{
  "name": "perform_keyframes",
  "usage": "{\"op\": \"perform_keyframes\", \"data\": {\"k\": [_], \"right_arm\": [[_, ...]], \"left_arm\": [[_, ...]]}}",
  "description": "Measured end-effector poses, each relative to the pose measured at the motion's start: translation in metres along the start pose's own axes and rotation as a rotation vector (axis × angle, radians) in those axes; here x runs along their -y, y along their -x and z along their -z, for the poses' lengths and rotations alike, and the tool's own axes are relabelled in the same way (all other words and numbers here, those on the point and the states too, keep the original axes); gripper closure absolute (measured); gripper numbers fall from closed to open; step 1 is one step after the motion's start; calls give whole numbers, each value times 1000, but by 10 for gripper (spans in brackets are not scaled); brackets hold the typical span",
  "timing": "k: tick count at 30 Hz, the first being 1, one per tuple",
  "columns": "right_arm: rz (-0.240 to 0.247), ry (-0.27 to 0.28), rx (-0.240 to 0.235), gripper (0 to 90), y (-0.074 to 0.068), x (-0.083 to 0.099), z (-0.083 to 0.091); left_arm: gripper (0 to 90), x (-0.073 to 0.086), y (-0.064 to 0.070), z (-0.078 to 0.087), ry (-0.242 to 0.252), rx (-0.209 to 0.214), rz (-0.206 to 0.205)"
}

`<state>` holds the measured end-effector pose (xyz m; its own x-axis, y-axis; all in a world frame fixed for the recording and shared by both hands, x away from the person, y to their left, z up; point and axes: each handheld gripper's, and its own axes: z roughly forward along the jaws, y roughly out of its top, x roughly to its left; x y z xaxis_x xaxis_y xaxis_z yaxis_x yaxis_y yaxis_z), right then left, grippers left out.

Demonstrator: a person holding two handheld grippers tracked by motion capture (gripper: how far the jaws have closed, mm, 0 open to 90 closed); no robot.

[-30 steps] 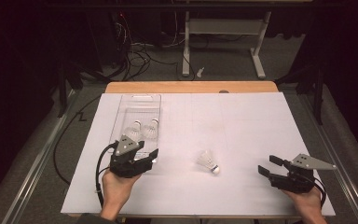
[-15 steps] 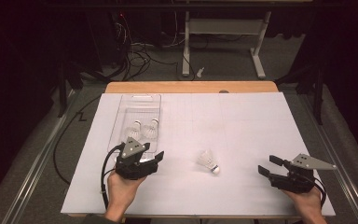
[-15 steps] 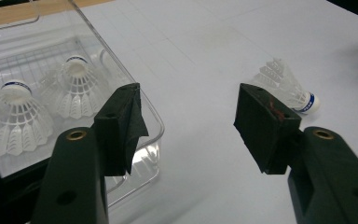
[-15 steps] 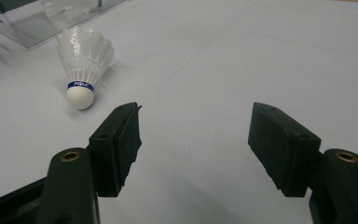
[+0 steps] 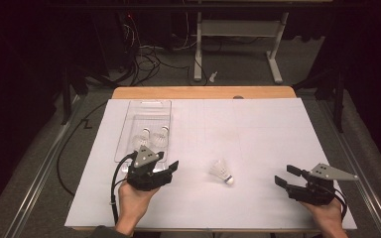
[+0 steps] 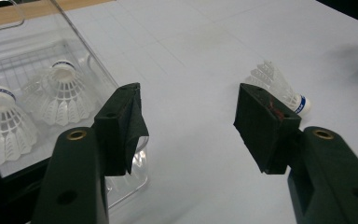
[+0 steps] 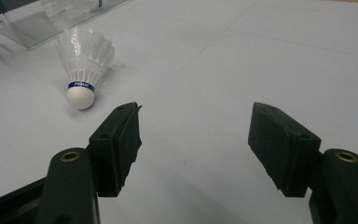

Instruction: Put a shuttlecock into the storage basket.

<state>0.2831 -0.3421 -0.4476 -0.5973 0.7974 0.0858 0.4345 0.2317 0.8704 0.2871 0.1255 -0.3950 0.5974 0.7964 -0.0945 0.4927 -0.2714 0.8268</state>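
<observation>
In the tray (image 5: 144, 111), two shuttlecocks (image 5: 151, 137), one loose shuttlecock (image 5: 222, 172) outside

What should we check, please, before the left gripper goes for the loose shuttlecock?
1. Left gripper open, nothing between its jaws: ok.
2. Shuttlecock lies free on the table, on its side: ok.
3. Path from left gripper to shuttlecock unobstructed: ok.
4. Right gripper open and apart from the shuttlecock: ok.
5. Tray holds two shuttlecocks with room left: ok.
6. Left gripper aligned on the shuttlecock: not ok, it sits behind the right-hand jaw in the left gripper view.
</observation>
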Motion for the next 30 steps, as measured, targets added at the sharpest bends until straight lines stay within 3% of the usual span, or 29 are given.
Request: {"op": "perform_keyframes", "data": {"k": [30], "right_arm": [[1,2,-3,343,0,0,0]], "left_arm": [[427,-9,15,-15,-4,48,-28]]}}
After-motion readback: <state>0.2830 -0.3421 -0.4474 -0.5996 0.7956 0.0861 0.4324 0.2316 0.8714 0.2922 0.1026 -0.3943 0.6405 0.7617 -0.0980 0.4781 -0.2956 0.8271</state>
